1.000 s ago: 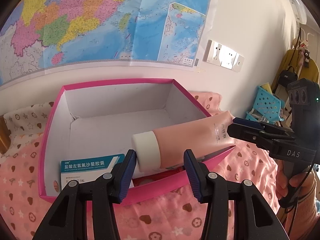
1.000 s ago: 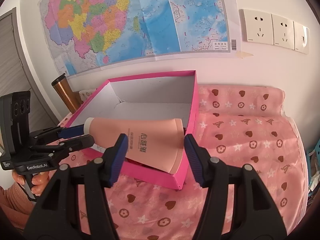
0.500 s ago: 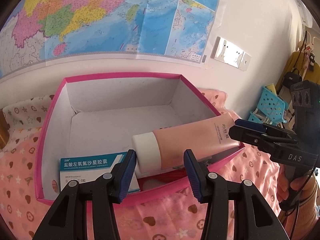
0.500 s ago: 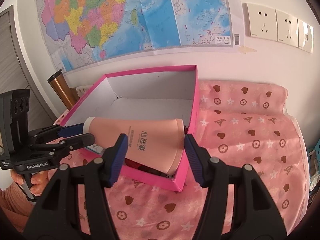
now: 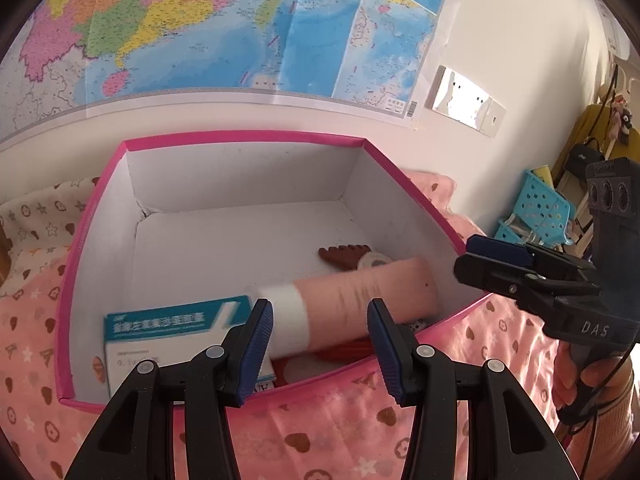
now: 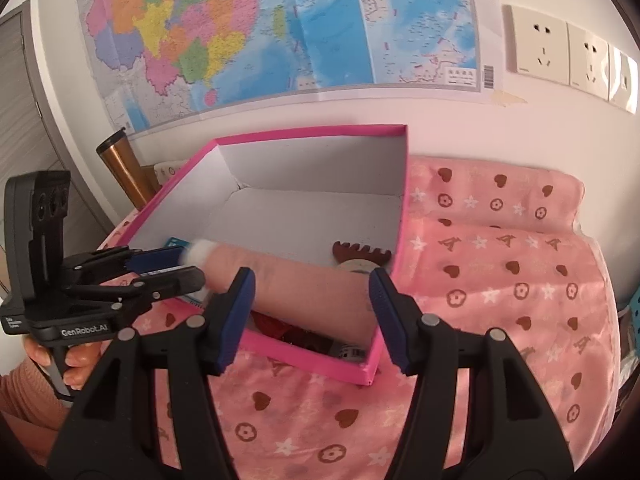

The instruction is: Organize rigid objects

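Lying blurred inside the pink box point(image 5: 240, 136), the peach tube point(image 5: 360, 296) points its white cap toward the left gripper point(image 5: 316, 312), whose hold I cannot make out. The right gripper point(image 6: 310, 284) stands parted, clear of the tube's tail.

Matt white card lines the pink box point(image 5: 224, 176), printed cloth point(image 6: 500, 280) lies beneath, glossy paper map point(image 6: 280, 20) behind.

"DAS" in pale letters on the black handheld right gripper's body point(image 5: 496, 258). "GenRobot.AI" in white on the black handheld left gripper's body point(image 6: 164, 270). Teal-and-white cardboard medicine box point(image 5: 176, 330): print blurred, unreadable. Pink tube point(image 6: 304, 292): lettering smeared.
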Motion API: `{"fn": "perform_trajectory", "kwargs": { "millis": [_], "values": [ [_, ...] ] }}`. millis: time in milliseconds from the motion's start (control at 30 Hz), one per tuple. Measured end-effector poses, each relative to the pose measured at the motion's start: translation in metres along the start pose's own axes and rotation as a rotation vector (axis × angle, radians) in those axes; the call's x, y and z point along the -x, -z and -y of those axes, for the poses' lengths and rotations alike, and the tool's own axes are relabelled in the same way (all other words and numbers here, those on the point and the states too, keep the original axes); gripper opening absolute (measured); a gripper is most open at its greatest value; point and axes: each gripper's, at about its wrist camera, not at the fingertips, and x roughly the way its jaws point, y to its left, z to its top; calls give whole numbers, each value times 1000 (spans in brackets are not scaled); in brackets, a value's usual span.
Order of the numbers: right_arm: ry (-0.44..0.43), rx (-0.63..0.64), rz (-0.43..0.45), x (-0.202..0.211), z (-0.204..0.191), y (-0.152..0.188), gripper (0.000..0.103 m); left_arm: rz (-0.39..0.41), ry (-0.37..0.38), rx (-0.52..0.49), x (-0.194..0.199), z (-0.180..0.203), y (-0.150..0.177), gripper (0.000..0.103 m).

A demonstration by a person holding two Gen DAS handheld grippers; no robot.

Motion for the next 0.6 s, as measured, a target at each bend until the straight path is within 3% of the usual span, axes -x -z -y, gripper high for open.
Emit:
{"fn": "perform_trajectory", "kwargs": {
  "millis": [200,333,367,600],
  "values": [
    [-7,-10,5,4,-4,8,61,33,-41,-41,9,9,5,56],
    [-34,-15,43,18,-8,18,62,96,-81,-59,29,15,16,76],
    [-41,-14,52,22,-10,21,65,114,-91,-64,35,16,19,83],
    [-27,12,123,38,-33,58,91,207,-156,-42,71,17,49,103]
  ]
}}
